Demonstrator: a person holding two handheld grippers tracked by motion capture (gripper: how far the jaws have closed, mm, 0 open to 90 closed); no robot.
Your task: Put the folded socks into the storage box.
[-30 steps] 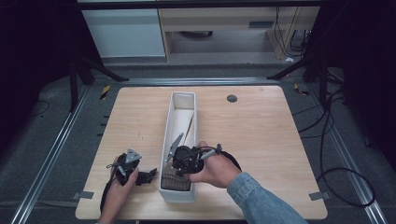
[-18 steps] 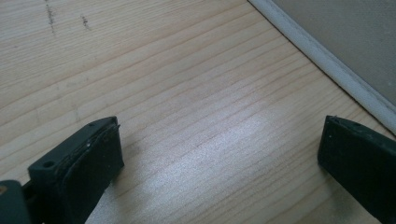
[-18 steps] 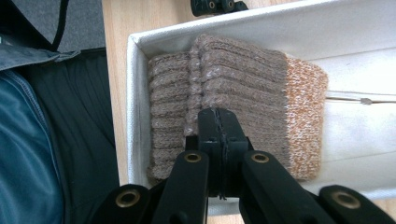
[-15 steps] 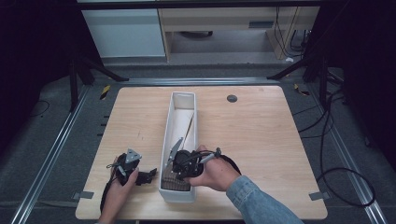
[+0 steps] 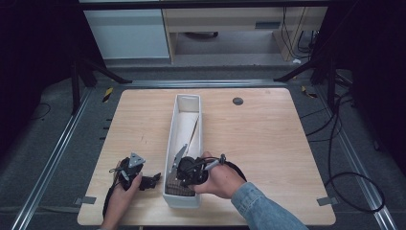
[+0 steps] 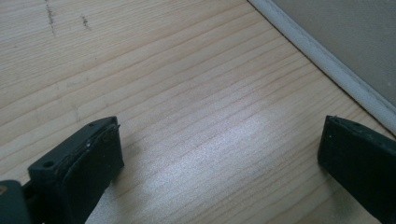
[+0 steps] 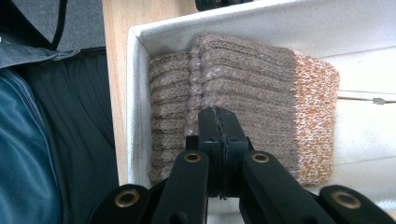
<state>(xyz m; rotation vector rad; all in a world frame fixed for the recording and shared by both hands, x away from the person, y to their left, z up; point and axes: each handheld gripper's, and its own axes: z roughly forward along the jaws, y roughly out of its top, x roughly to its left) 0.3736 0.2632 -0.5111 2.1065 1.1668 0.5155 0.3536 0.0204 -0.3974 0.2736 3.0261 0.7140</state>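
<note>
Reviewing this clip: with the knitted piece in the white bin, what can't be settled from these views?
- Whether the shut right gripper touches the folded knit or hangs just above it: right gripper view, the jaws cover that spot.
- The knit's near end in the white bin: high view, right hand over it.
- What the thin pale piece farther along the bin is: high view, too small.
- The left gripper body: left gripper view, cut off by the bottom edge.
</note>
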